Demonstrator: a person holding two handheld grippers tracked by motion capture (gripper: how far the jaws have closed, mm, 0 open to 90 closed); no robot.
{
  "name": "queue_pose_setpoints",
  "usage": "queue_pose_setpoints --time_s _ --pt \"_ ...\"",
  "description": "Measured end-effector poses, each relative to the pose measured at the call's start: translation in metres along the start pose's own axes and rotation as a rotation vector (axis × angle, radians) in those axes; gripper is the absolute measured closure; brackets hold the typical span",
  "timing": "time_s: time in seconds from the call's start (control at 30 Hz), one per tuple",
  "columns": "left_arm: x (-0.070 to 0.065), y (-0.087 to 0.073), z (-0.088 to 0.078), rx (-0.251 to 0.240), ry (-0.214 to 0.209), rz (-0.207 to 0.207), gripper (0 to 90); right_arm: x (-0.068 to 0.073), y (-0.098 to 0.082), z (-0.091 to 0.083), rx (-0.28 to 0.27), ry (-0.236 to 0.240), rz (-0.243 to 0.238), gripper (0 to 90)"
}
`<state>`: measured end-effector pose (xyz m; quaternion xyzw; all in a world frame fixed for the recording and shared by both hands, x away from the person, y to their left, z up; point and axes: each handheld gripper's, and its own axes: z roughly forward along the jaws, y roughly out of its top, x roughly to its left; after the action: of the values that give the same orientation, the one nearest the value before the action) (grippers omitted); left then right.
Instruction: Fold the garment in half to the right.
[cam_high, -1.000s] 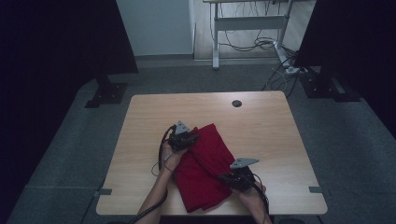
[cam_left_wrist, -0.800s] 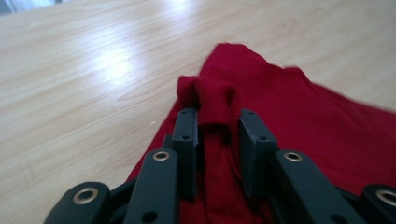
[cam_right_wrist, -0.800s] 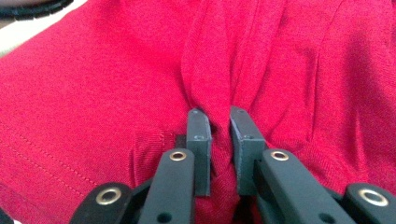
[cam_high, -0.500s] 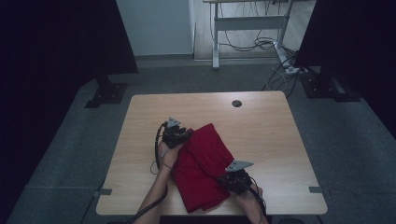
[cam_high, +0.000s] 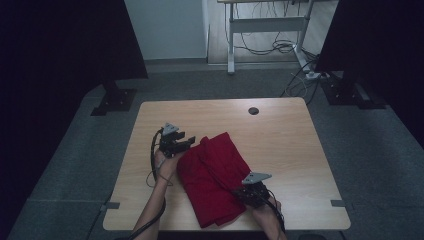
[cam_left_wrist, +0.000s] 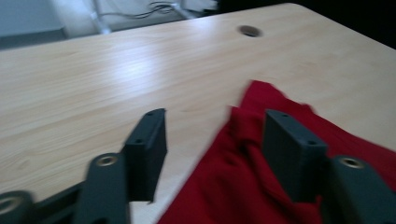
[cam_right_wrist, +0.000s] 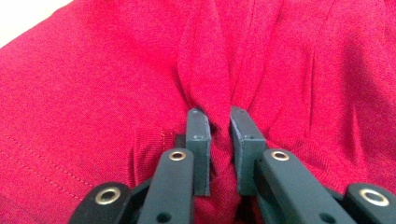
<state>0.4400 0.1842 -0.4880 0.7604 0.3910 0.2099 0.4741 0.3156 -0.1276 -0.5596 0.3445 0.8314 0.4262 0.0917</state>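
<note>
I am keeping the right hand-held gripper (cam_right_wrist: 218, 140) clamped on a pinched ridge of the red garment (cam_high: 215, 175), near its lower right edge. The left hand-held gripper (cam_left_wrist: 212, 154) is standing open; its jaws have just been opening, with nothing pressed between them, beside the garment's upper left edge. The garment is lying folded on the desk (cam_high: 280, 130). Judged step: folding, between grasps. The next move is calling for a fresh left-side grasp.
</note>
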Motion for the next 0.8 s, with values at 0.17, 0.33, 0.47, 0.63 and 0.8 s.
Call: queue_pose_setpoints --time_s 0.17,0.33,0.47,0.63,0.8 --pt "-0.025 -0.012 -0.018 0.013 -0.059 0.045 30.4 -0.001 -0.001 0.0 -0.006 0.005 -0.002 79.5" --pt "-0.063 -0.042 -0.03 0.085 -0.096 0.129 29.0 -0.001 -0.001 0.0 -0.006 0.007 -0.001 79.4" --pt "-0.073 -0.077 -0.018 0.189 -0.056 0.184 28.2 -0.001 -0.001 0.0 -0.009 0.007 -0.005 79.3" --pt "-0.069 -0.088 -0.014 0.184 -0.073 0.171 27.3 -0.001 -0.001 0.0 -0.005 0.004 -0.016 79.2" --pt "-0.068 -0.09 -0.014 0.18 -0.082 0.172 27.2 0.001 0.0 0.0 -0.001 -0.006 -0.034 79.1"
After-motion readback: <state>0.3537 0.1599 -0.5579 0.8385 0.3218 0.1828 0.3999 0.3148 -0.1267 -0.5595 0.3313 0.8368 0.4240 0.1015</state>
